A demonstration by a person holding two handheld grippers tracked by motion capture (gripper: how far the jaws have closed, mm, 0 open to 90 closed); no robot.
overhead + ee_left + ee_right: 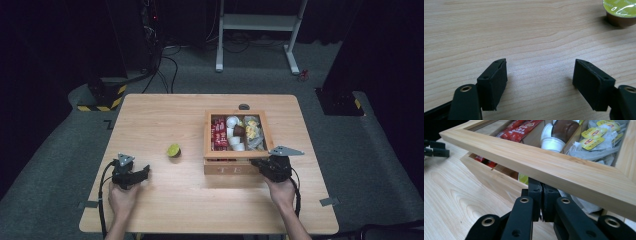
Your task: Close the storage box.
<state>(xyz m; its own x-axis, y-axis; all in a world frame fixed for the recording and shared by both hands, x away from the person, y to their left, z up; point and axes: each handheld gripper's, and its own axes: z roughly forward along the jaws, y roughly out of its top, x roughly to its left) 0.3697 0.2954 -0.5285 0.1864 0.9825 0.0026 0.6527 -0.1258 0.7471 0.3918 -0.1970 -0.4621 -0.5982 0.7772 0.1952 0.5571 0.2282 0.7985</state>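
Note:
A wooden tea box [231, 169] stands at the table's right, and its framed lid [207, 135] is raised a little at the front. My right gripper [258, 163] is at the box's front right corner. In the right gripper view its jaws [542, 185] are shut pad to pad, with the tips tucked under the lid's front rail [549, 162], above the box front wall [494, 182]. Inside lie red sachets [521, 127], white cups [551, 141], a brown capsule [564, 128] and tea bags [596, 137]. My left gripper [144, 171] [540, 72] rests open and holds nothing.
A brown capsule with a green foil top [173, 150] [620, 12] stands on the bare wood between the left gripper and the box. The wooden table [165, 115] has open surface on its left half. A white stand [257, 22] is on the floor beyond.

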